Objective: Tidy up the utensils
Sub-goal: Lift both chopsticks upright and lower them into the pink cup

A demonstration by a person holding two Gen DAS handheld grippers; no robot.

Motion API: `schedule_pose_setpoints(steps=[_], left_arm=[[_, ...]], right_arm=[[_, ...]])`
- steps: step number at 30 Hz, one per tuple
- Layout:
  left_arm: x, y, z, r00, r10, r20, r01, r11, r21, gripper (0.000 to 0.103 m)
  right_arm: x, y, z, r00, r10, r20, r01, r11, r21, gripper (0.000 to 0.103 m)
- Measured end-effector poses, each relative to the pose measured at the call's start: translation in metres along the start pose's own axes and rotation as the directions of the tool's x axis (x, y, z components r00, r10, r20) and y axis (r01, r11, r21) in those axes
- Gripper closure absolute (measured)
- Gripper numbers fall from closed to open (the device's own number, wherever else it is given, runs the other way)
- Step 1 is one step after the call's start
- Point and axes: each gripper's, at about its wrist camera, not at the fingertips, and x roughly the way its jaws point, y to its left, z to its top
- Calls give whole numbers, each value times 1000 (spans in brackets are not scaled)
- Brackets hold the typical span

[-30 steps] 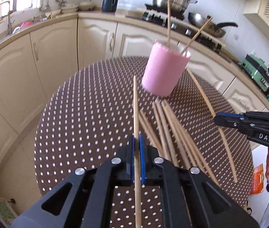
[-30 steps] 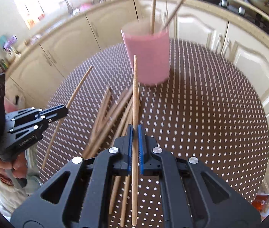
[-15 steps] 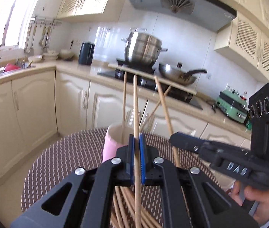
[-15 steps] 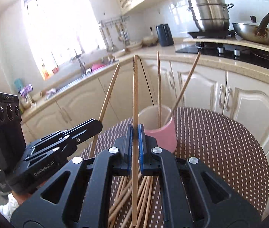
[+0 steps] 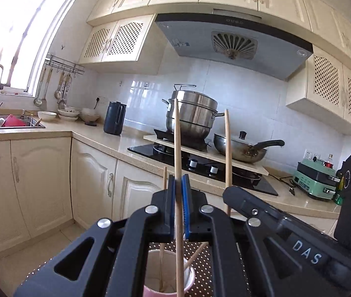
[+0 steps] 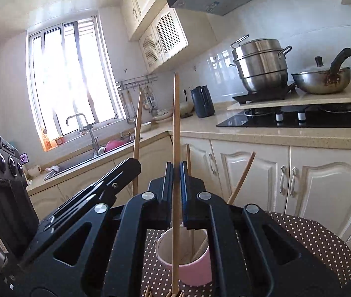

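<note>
My left gripper [image 5: 178,185] is shut on a wooden chopstick [image 5: 177,148] held upright, its lower end over the open pink cup [image 5: 170,289]. My right gripper [image 6: 174,173] is shut on another wooden chopstick [image 6: 176,123], also upright, its lower end in front of the pink cup [image 6: 188,269]. The cup holds two chopsticks [image 6: 239,183] leaning inside. The right gripper [image 5: 227,193] shows beside the left one with its chopstick [image 5: 228,148]. The left gripper [image 6: 133,165] shows left of the right one with its chopstick [image 6: 137,133].
The cup stands on a round brown polka-dot table [image 6: 311,232]. Tips of loose chopsticks [image 6: 148,293] lie at the bottom edge. Behind are cream cabinets [image 5: 39,185], a stove [image 5: 200,160] with a steel pot [image 5: 190,121] and wok [image 5: 242,148], and a sink [image 6: 84,158].
Both grippers have tilted up from facing the table to level, lifting their chopsticks upright and coming close together over the pink cup. Each grip has held.
</note>
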Motion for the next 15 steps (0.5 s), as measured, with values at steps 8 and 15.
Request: schedule_pose_setpoints(steps=[8,15], left_arm=[[31,10,-5,998,39,42,-38,999,-19,97],[34,23,-21,997,64,45,-62,997,-45,97]], right_arm=[[23,-8,-2,997,-20,78,19,1000,17,97],[34,-12,-13,997,-11,74,10,1000,12,97]])
